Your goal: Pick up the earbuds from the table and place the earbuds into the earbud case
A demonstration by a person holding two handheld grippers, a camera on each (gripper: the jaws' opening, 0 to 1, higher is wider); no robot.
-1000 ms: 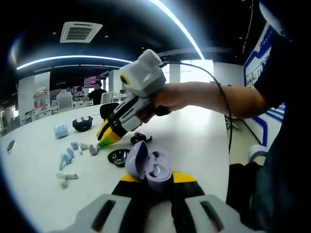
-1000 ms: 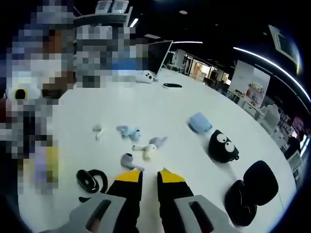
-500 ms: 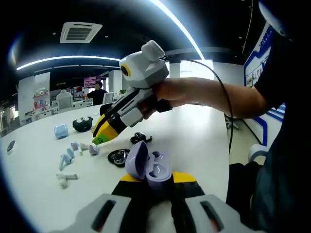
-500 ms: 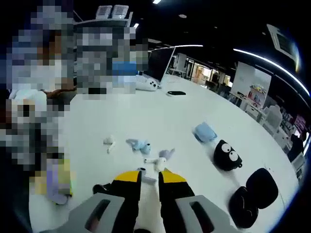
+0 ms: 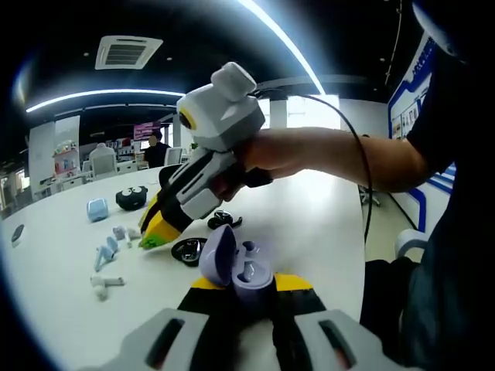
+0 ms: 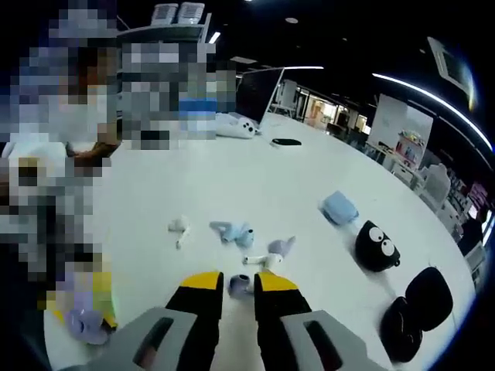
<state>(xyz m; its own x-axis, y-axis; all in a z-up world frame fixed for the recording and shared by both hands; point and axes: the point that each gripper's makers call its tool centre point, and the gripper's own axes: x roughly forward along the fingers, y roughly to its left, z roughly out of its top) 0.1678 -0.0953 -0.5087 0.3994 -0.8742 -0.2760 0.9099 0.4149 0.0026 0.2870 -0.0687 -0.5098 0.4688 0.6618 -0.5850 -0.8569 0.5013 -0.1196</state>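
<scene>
On the white table [image 6: 232,185] the job looks only begun: the lilac earbud case [image 5: 236,267] sits open, clamped in the left gripper [image 5: 240,290], its wells apparently empty though I can't be sure. Several earbuds [image 6: 232,232] lie scattered on the tabletop. The right gripper [image 6: 238,286] angles down over them from a person's hand [image 5: 263,154], jaws narrowly parted around a lilac earbud [image 6: 240,284]; whether it is pinched I cannot tell

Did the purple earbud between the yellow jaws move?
Yes. The purple earbud lay on the table beside the white earbud; now the right gripper holds it, lifted off.
</scene>
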